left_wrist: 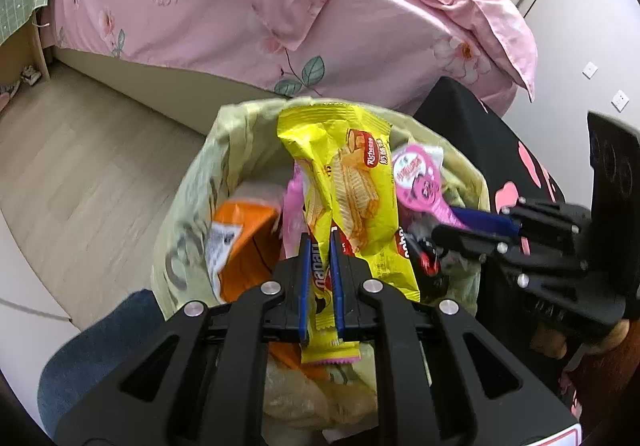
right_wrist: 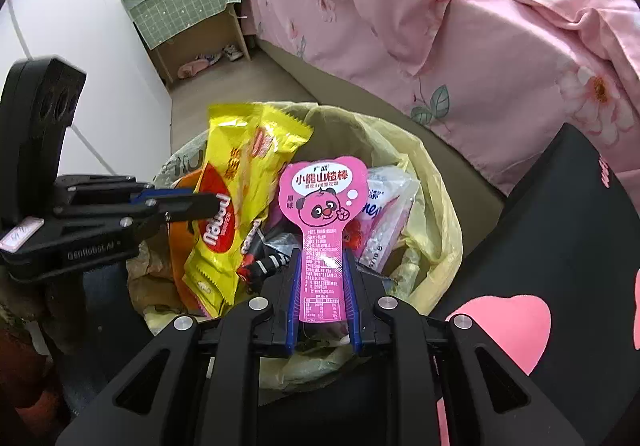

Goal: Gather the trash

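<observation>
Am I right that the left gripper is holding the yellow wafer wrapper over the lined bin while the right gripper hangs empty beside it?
Not quite. The right gripper is not empty: it is shut on a pink bear-shaped wrapper, as the right wrist view shows. The rest holds: the left gripper grips the yellow wafer wrapper over the lined bin.

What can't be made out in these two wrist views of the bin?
- Bottom of the yellow-lined trash bin: both views, buried under wrappers.
- Lower end of the yellow wafer wrapper: left wrist view, covered by the left gripper.
- Fine print on the pink bear-shaped wrapper in the right gripper: too small.
- Orange packet: left wrist view, blurred, label unreadable.
</observation>
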